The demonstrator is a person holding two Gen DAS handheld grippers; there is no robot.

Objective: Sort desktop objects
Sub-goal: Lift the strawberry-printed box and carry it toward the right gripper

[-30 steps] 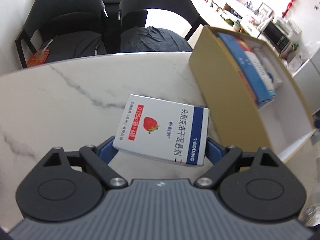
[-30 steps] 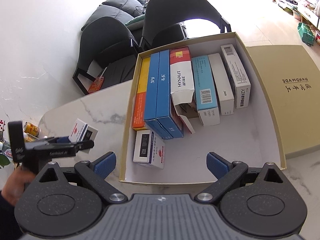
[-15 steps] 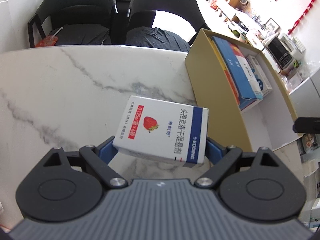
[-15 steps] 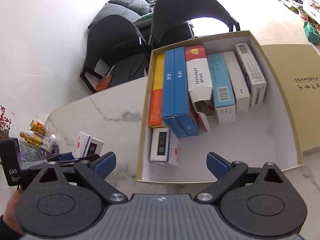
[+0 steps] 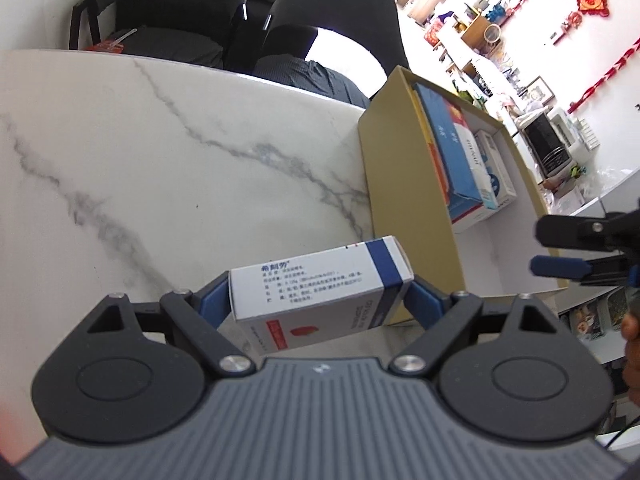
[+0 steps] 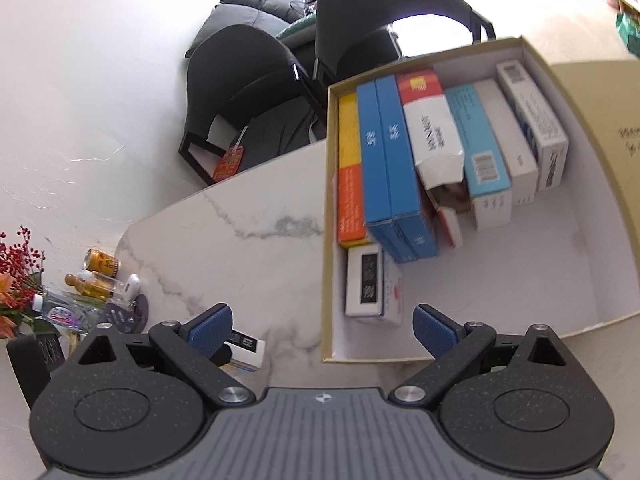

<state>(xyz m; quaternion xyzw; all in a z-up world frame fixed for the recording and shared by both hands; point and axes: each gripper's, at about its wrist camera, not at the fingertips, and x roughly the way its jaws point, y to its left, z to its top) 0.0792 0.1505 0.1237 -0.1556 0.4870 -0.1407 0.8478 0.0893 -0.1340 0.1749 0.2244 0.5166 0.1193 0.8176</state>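
My left gripper [image 5: 320,304] is shut on a white medicine box with a blue band [image 5: 312,280], gripped by its two ends just above the marble table [image 5: 160,160]; its jaws are closing a little on the box. The held box's end also shows at the lower left of the right wrist view [image 6: 248,348]. A tan cardboard box [image 5: 400,184] with several medicine boxes stands to the right. My right gripper [image 6: 322,326] is open and holds nothing, hovering over the near left corner of the cardboard box [image 6: 326,220], near a small white box with a black label [image 6: 368,284].
Blue packs [image 6: 392,168] and other packs fill the back of the cardboard box; its front right floor is bare. The tan lid [image 6: 600,120] lies to the right. Small bottles and a can [image 6: 100,276] crowd the table's left end. Two black chairs [image 6: 248,92] stand behind.
The medicine box has tipped in my left gripper, its strawberry face now turned toward me. The left gripper moved closer to the cardboard box. The right gripper drifted left along the box's front.
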